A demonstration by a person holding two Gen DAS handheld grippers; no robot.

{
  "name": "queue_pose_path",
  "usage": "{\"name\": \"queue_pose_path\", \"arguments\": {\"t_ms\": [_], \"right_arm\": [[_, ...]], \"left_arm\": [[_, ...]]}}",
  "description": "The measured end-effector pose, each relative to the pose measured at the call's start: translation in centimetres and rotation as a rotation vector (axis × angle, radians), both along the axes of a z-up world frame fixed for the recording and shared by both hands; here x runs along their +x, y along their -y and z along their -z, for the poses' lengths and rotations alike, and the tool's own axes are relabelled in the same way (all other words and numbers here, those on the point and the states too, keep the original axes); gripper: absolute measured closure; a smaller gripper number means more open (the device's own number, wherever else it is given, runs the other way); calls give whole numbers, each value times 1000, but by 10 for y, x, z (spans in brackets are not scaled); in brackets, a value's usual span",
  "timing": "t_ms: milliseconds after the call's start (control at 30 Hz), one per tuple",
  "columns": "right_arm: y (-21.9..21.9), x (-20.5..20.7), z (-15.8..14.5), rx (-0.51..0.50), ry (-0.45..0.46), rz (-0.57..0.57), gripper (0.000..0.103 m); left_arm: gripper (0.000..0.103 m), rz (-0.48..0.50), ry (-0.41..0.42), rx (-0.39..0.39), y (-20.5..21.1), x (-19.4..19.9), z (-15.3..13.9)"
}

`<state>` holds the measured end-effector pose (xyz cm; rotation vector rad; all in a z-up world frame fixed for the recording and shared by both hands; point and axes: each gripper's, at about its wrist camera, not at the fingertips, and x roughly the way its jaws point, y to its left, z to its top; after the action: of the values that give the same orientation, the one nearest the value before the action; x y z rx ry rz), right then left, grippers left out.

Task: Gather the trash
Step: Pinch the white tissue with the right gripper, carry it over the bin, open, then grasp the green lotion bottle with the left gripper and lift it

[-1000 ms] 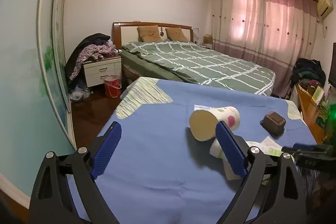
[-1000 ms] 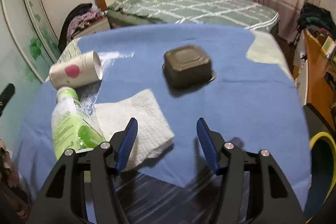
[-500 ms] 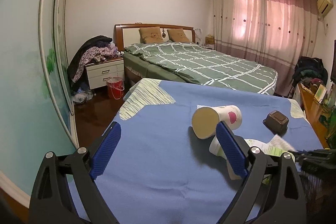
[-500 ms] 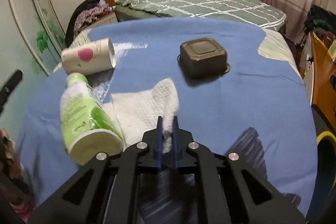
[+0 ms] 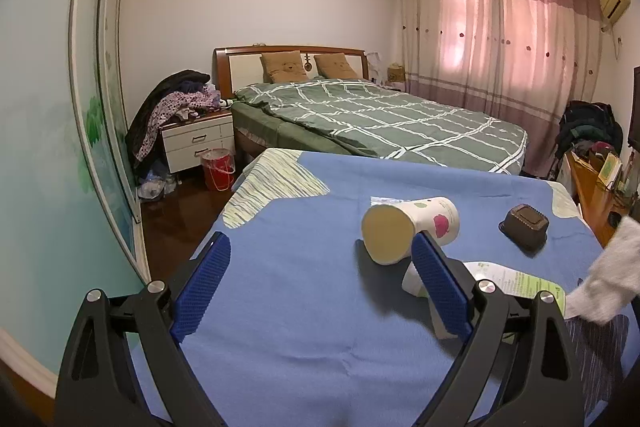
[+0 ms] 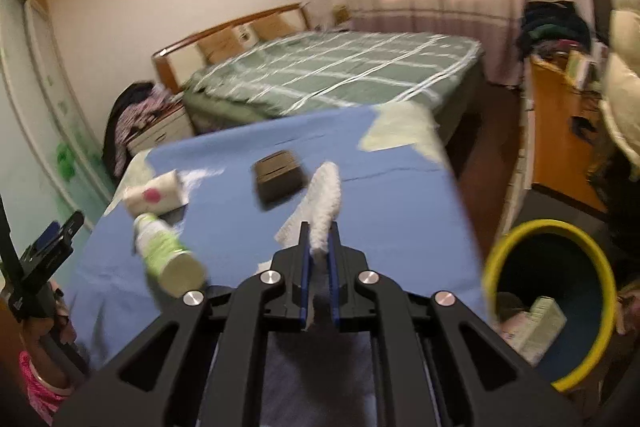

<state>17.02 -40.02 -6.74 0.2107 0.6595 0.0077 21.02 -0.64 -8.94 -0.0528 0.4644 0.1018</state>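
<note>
My right gripper is shut on a white paper towel and holds it lifted above the blue table; the towel also shows at the right edge of the left wrist view. A yellow-rimmed bin stands low on the right with some trash inside. On the table lie a paper cup on its side, a green-labelled bottle and a dark brown container. My left gripper is open and empty, with the cup just beyond its right finger.
A bed with a green checked cover stands behind the table. A nightstand piled with clothes and a red bucket are at the left. A wooden desk stands at the right.
My right gripper closed on the paper towel, lifted it off the table and swung right, bringing the bin into view. My left gripper hardly moved.
</note>
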Motion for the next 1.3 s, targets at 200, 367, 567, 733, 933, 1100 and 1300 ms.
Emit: {"name": "queue_pose_path", "arguments": {"t_ms": [200, 367, 567, 733, 933, 1100, 1300], "right_arm": [[84, -34, 2, 4, 9, 218, 95], [147, -55, 15, 13, -11, 387, 95], [191, -61, 33, -26, -55, 508, 93], [195, -59, 50, -64, -72, 541, 74], [188, -61, 53, -52, -56, 523, 69], [184, -58, 51, -40, -44, 499, 66], [176, -50, 50, -30, -35, 474, 64]], "left_arm": [[12, 13, 0, 16, 6, -1, 0], [12, 53, -19, 25, 21, -4, 0], [12, 163, -59, 13, 68, -21, -3], [12, 255, -107, 68, 120, -31, 8], [12, 260, -170, 169, 160, -25, 24], [12, 222, -219, 135, 140, -20, 28], [12, 140, -253, 116, 81, -30, 30]]}}
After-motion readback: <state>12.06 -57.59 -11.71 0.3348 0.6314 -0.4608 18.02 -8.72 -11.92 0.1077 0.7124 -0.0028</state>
